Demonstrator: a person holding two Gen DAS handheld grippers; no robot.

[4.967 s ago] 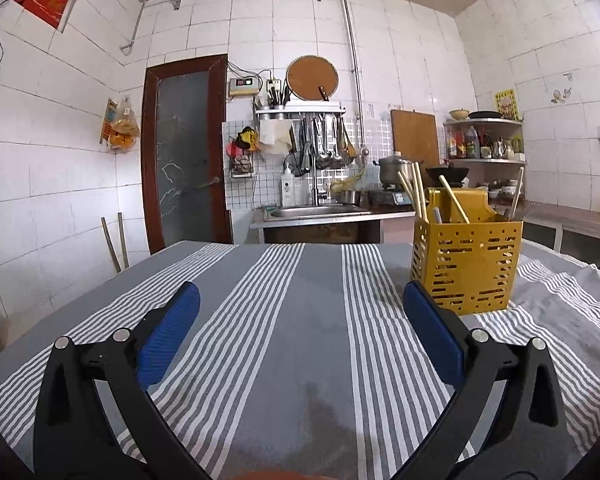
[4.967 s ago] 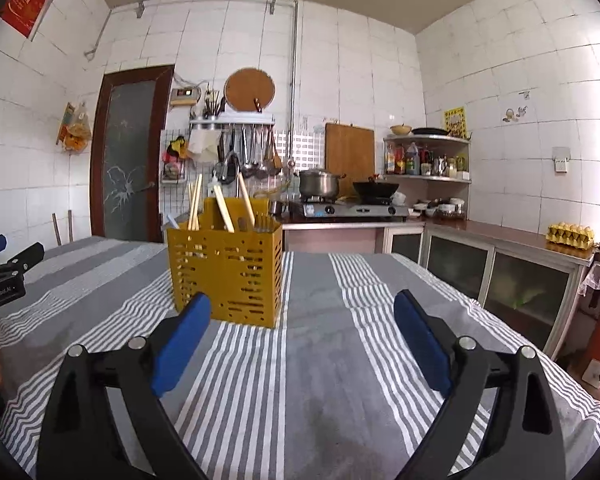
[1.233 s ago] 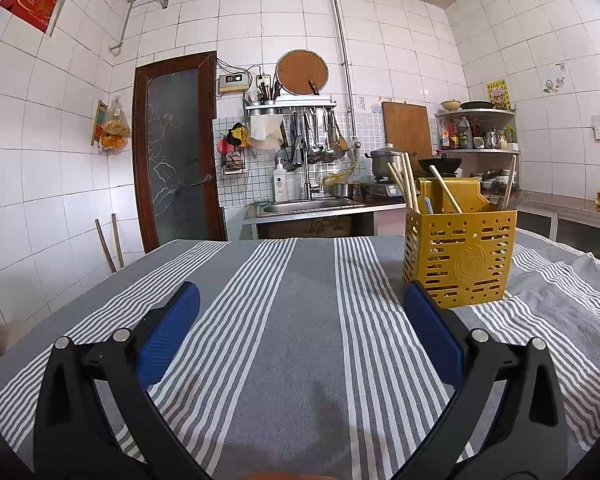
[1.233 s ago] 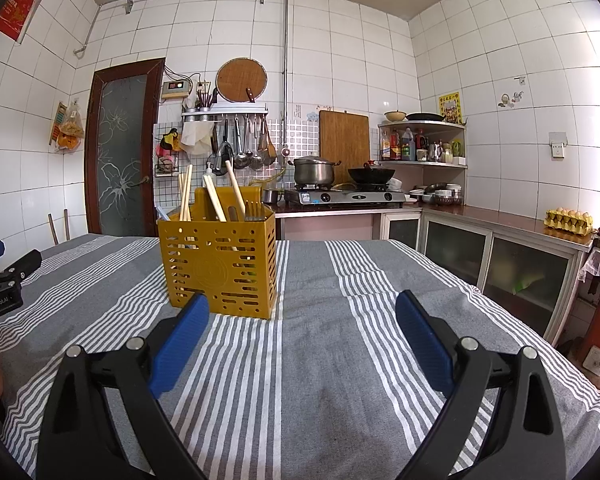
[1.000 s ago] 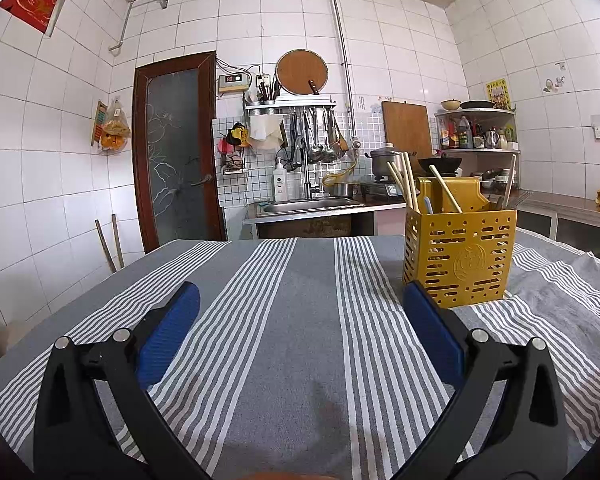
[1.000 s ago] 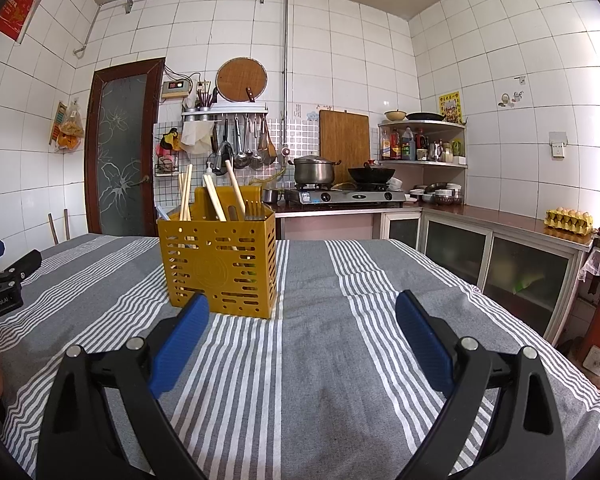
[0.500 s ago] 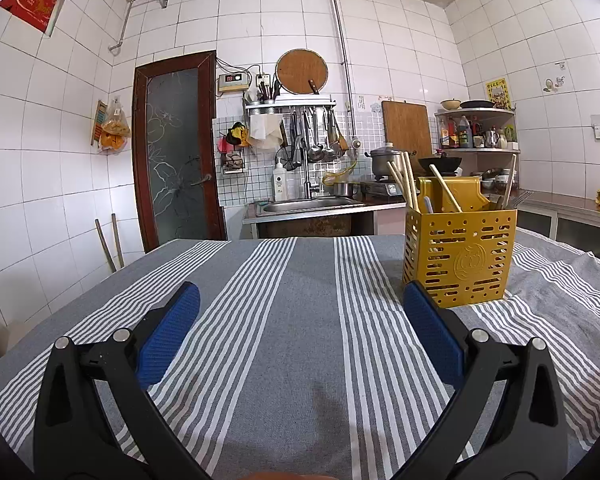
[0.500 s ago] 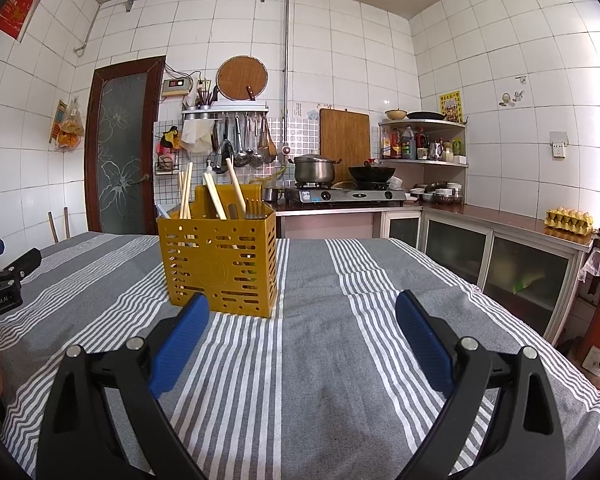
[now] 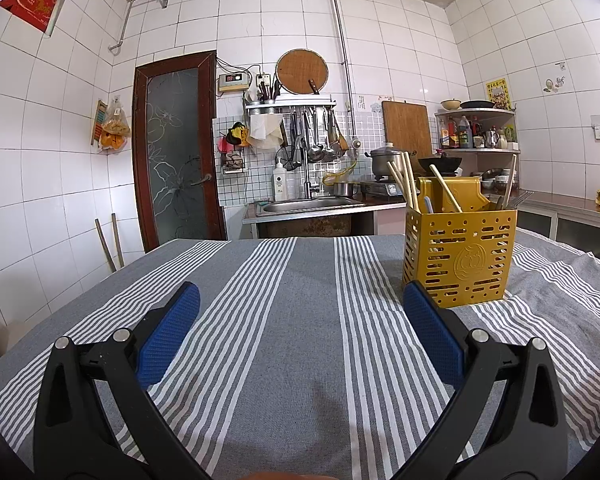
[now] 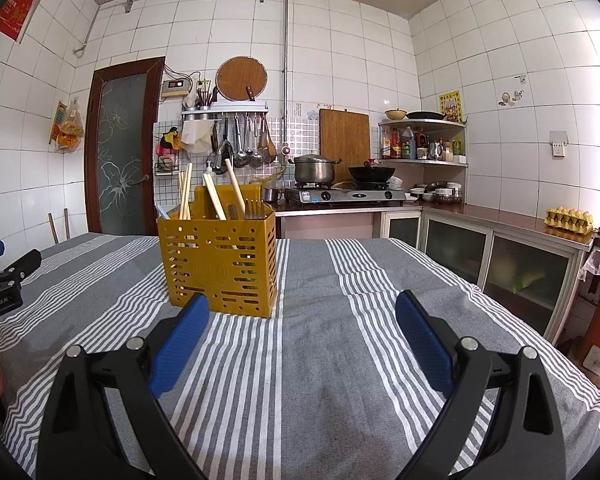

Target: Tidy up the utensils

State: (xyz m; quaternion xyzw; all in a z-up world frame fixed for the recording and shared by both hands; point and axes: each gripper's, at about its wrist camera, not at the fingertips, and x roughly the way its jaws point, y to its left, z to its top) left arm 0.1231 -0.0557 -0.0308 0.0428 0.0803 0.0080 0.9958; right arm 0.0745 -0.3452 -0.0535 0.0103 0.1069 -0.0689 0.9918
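I have both grippers hovering over the bench (image 9: 292, 280) with nothing in them: the left gripper (image 9: 300, 320) has its jaws spread wide, and the right gripper (image 10: 300, 316) is likewise wide apart and empty. My landmark is the yellow utensil caddy (image 10: 220, 266), standing upright on the striped cloth. From the left gripper it sits ahead and to the right, just beyond the right-hand blue pad; from the right gripper it sits ahead and to the left, just behind the left-hand pad.

Rising out of the caddy are wooden chopsticks (image 10: 185, 194), leaning at mixed angles, and a metal fork (image 10: 253, 207) toward the caddy's right side. No loose utensils lie on the cloth around the caddy.

I judge the chopsticks to be light, stiff and smooth, so likely to pivot or slip if pinched at the tip; I would take them on the exposed shaft just above the caddy's rim. The perforated caddy looks like light plastic and may slide or tip if nudged.
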